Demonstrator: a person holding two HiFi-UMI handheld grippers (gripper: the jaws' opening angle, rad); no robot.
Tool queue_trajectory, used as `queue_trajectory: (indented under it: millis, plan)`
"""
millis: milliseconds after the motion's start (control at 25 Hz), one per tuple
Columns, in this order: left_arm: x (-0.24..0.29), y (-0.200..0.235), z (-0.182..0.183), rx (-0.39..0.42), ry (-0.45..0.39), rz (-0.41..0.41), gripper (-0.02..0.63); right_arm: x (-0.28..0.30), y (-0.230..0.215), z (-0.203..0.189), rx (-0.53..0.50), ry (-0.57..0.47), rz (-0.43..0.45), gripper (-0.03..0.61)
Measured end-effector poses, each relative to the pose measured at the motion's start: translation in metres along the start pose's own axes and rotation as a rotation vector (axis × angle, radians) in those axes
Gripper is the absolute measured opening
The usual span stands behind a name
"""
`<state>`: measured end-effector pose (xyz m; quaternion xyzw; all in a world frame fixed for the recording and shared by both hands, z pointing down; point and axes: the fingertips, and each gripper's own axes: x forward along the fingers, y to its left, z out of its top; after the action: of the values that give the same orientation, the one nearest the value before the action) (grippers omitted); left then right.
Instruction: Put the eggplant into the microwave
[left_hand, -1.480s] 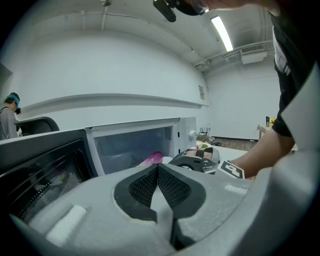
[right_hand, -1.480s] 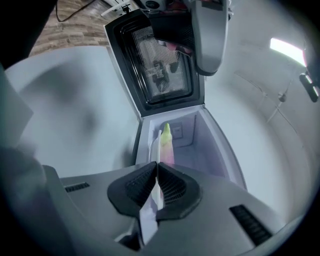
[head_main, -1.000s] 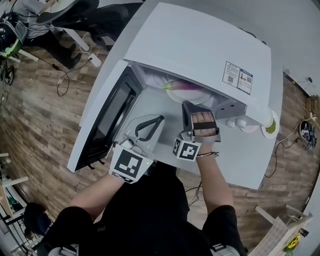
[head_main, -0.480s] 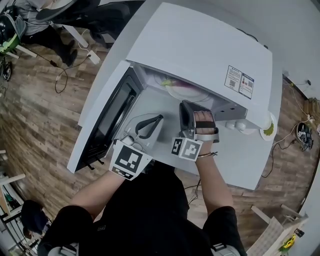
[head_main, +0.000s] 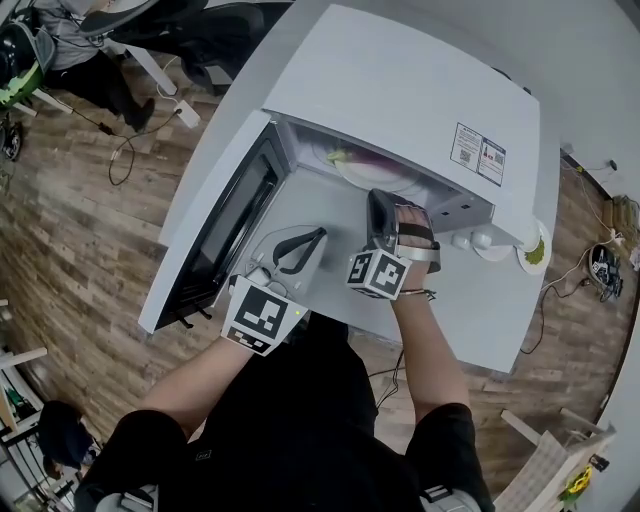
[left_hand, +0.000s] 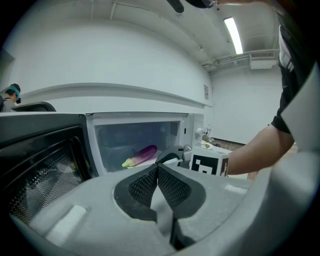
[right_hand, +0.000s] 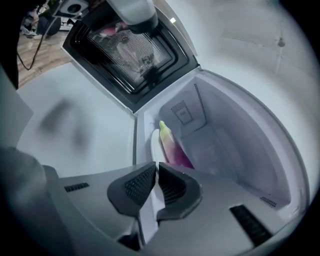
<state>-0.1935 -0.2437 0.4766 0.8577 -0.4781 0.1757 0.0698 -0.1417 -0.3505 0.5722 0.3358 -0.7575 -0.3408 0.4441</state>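
Meeting with nothing between them, the fingers (right_hand: 141, 185) of the right gripper (right_hand: 156, 167) and left gripper (left_hand: 157, 167) are empty. Just beyond the right fingers the eggplant (right_hand: 172, 147) is lodged inside the microwave (head_main: 400, 90); its door (head_main: 225, 238), if swung now, could be blocked by that gripper.

right hand-held gripper (head_main: 380, 207) | edged slightly closer | toward microwave (head_main: 400, 90) opening
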Motion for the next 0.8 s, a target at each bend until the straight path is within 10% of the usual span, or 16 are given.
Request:
queue_trajectory:
  millis: [800]
  plan:
    - [-0.031,0.009,0.029,-0.028,-0.037,0.01,0.009,-0.008,-0.027,0.013,0.195,0.027,0.024,0.032]
